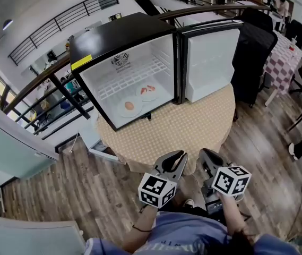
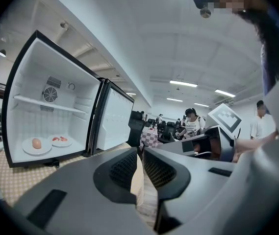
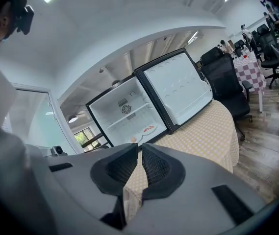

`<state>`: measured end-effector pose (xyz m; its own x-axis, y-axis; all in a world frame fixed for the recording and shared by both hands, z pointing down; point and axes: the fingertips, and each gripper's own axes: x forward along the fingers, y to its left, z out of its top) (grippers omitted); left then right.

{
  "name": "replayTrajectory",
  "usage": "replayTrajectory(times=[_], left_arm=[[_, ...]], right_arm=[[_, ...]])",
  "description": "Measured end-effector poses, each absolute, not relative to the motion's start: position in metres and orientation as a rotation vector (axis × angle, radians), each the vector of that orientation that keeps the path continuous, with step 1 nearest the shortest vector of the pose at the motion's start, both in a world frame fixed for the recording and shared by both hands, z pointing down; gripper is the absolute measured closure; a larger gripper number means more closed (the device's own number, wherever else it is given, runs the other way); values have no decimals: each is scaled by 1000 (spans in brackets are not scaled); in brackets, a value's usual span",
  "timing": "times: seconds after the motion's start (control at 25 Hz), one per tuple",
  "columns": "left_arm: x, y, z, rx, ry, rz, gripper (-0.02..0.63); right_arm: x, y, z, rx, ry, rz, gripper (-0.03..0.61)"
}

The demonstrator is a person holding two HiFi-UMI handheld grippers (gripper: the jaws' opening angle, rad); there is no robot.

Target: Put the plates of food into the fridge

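Both claws are hanging at the bottom middle of the head view, by the near edge of the counter (image 1: 193, 126). The left claw (image 1: 175, 157) is sitting with its jaws pinched almost together, gripping nothing. The right claw (image 1: 208, 157) is doing the same, with nothing between its jaws either.

Further up the frame, the fridge (image 1: 124, 36) is standing on the counter with its door (image 1: 212, 62) swung wide to the right. Both plates are lying side by side on the fridge floor, under the wire shelf (image 1: 132, 76). The left plate (image 1: 129, 107) is carrying something pale and roundish, maybe an egg, and the right plate (image 1: 148, 92) is carrying red bits.
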<state>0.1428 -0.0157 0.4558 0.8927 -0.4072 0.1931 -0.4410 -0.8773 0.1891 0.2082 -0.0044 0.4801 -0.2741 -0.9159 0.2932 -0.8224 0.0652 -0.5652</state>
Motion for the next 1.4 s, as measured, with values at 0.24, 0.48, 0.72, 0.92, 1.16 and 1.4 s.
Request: replayTrajectory(times=[0.24, 0.48, 0.72, 0.92, 1.16, 1.4], left_arm=[[151, -4, 457, 2826, -689, 220, 575], [149, 2, 457, 2825, -732, 230, 575], [145, 9, 457, 2820, -757, 238, 575], [147, 15, 458, 2821, -757, 238, 575], [149, 22, 461, 2821, -759, 240, 575], [150, 25, 462, 2816, -765, 238, 575]], right_arm=[[217, 8, 482, -1786, 2227, -997, 538], [213, 11, 483, -1752, 2266, -996, 540], [209, 18, 483, -1750, 2291, -985, 543], [213, 24, 485, -1758, 2290, -980, 543], [216, 31, 490, -1767, 2299, -985, 543], [218, 35, 492, -1769, 2304, -989, 543]])
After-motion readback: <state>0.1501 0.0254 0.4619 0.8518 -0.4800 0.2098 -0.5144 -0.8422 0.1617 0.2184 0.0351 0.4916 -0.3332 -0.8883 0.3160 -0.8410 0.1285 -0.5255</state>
